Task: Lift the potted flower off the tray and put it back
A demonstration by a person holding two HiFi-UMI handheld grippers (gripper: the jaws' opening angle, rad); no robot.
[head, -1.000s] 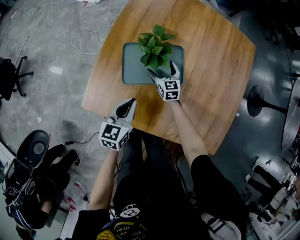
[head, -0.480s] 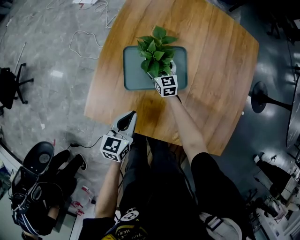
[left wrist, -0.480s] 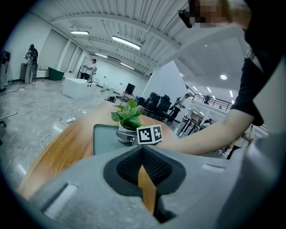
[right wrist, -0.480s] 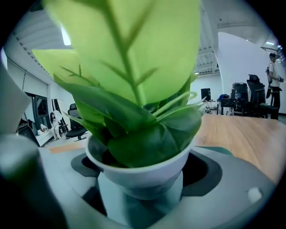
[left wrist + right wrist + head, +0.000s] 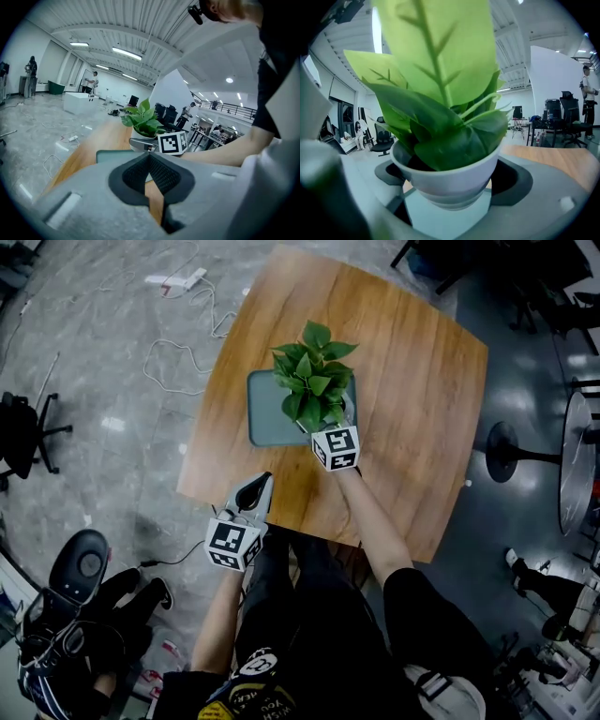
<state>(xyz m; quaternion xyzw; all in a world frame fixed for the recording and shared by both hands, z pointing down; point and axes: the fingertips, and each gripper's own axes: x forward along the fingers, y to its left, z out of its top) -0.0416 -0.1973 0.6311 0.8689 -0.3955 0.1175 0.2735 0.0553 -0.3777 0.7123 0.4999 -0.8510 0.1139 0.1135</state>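
The potted flower, green leaves in a white pot, sits between the jaws of my right gripper, which is shut on the pot's sides. In the right gripper view the dark pads press both flanks of the pot. Its base appears slightly above the grey-green tray. The tray lies mid-table on the wooden table. My left gripper hangs shut and empty at the table's near edge, its pads touching at the tip. From there, the pot shows past the tray.
White cables and a power strip lie on the floor left of the table. An office chair stands at far left, a round table base at right. The person's legs are under the near table edge.
My right gripper went from open in front of the pot to shut around it, and the plant now stands higher. The left gripper has stayed at the near edge.
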